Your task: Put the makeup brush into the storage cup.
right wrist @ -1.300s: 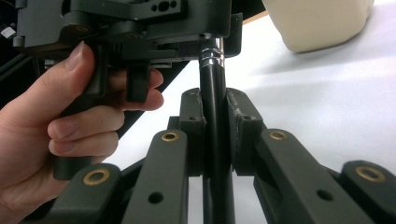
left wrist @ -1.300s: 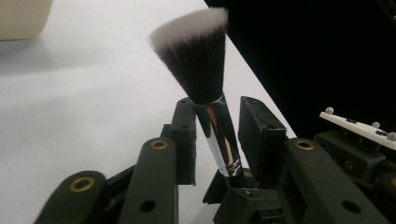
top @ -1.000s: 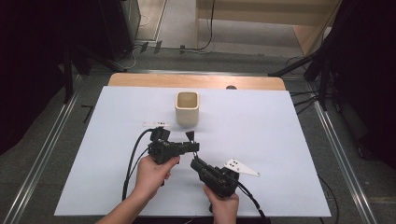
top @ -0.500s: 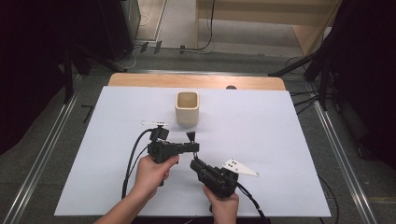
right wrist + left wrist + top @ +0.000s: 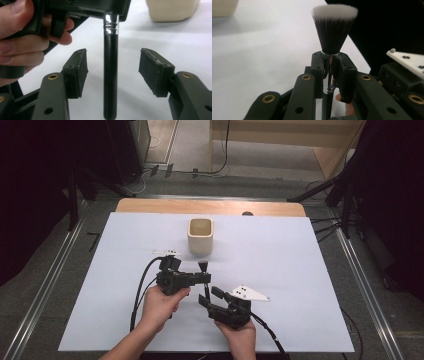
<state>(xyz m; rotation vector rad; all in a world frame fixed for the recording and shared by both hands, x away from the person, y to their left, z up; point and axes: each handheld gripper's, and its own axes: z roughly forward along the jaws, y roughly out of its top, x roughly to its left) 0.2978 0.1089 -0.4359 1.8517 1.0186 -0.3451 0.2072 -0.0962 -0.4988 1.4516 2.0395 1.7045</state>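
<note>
A makeup brush (image 5: pixel 334 27) with black, white-tipped bristles stands upright, and my left gripper (image 5: pixel 330 62) is shut on its silver ferrule. In the high view the left gripper (image 5: pixel 204 279) holds the brush (image 5: pixel 202 266) near the table's front middle. My right gripper (image 5: pixel 208 295) sits just below it. In the right gripper view the brush's black handle (image 5: pixel 110 75) hangs between the right gripper's (image 5: pixel 112 67) pads without touching them; its jaws have just been opening. The hand (image 5: pixel 22 42) that holds the left gripper is at the upper left.
A cream square cup (image 5: pixel 201 236) stands open-topped behind the grippers on the white sheet (image 5: pixel 300 270). The wooden table edge (image 5: pixel 210 207) runs along the back. Metal rails flank the table, and cables trail from both grippers toward the front.
The right gripper's jaws have spread apart off the brush handle. Both hands stay where they were, and the left gripper keeps its hold on the brush.
</note>
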